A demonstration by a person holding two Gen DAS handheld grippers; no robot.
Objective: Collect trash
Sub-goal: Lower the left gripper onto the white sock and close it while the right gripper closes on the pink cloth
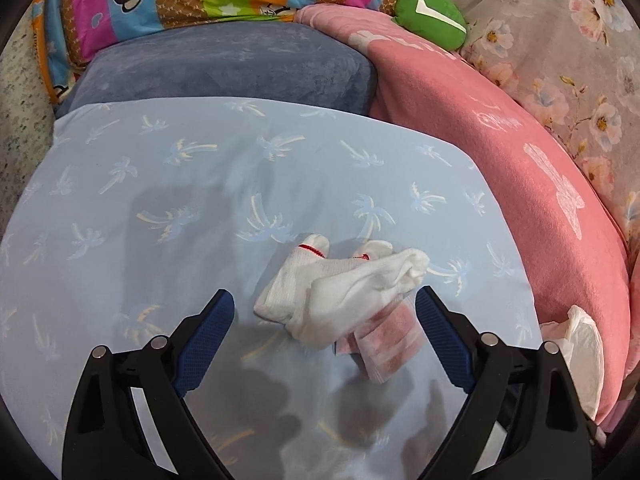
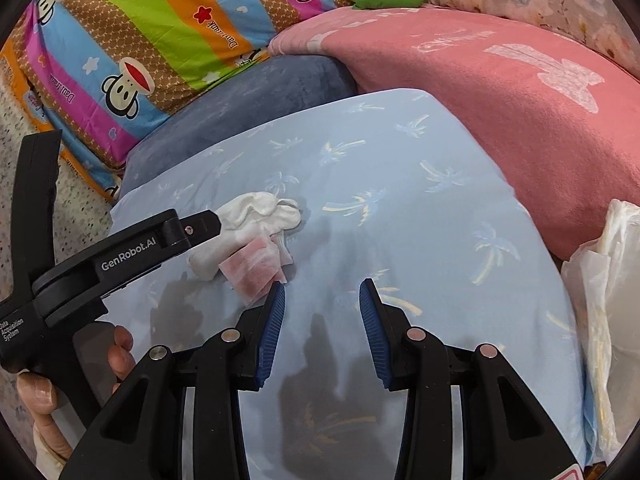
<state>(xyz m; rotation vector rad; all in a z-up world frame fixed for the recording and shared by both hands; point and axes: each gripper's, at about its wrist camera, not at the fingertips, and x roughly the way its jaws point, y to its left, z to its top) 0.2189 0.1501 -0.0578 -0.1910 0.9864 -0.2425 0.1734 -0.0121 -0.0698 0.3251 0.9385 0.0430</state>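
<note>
on blue pillow (image 1: 200,184), socks (image 1: 340,284) over pink wrapper (image 1: 384,344), l gripper (image 1: 325,332) wide.

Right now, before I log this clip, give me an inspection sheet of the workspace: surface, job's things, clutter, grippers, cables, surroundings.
Surface: light blue pillow with a palm print, shadows across it.
Job's things: pink-and-white wrapper lying partly under the white socks; white plastic bag at the pillow's right edge.
Clutter: the socks, bunched together.
Grippers: left gripper open, straddling the socks and wrapper without touching; right gripper open, nothing between the jaws, its left pad close beside the wrapper.
Cables: nothing seen.
Surroundings: pink blanket, dark blue cushion, striped cartoon quilt, green plush, floral cover.
</note>
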